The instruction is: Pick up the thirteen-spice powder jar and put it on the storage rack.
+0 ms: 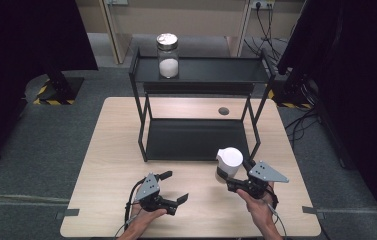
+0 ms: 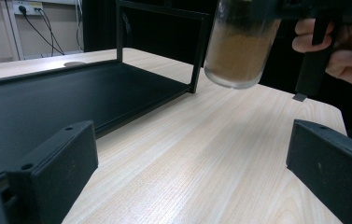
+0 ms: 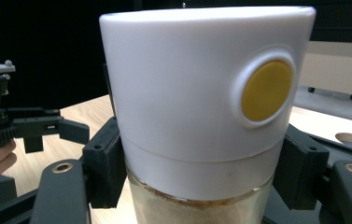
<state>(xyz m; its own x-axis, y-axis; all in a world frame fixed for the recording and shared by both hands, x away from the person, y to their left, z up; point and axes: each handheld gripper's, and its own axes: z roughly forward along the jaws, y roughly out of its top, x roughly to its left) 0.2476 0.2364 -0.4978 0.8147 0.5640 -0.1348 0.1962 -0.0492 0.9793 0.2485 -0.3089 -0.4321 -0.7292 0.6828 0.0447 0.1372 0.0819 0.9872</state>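
A glass jar (image 1: pixel 228 162) with a white lid and brown powder inside hangs above the table's front right, lifted off the wood. My right gripper (image 1: pixel 232 175) is shut on it, its pads (image 3: pixel 106 163) pressing the glass just below the lid (image 3: pixel 201 107), which carries a round yellow button. The left gripper view shows the jar (image 2: pixel 239 51) tilted in the air, with the hand behind it. My left gripper (image 1: pixel 176 186) rests low at the front centre, open, with only bare wood between its pads (image 2: pixel 61 168).
A black two-tier rack (image 1: pixel 141 125) stands at the middle of the table (image 1: pixel 111 150); its lower tray (image 1: pixel 196 140) is bare. A glass jar of white grains (image 1: pixel 168 55) sits on the upper shelf (image 1: pixel 216 70). A round cable hole (image 1: pixel 223 111) lies behind the rack.
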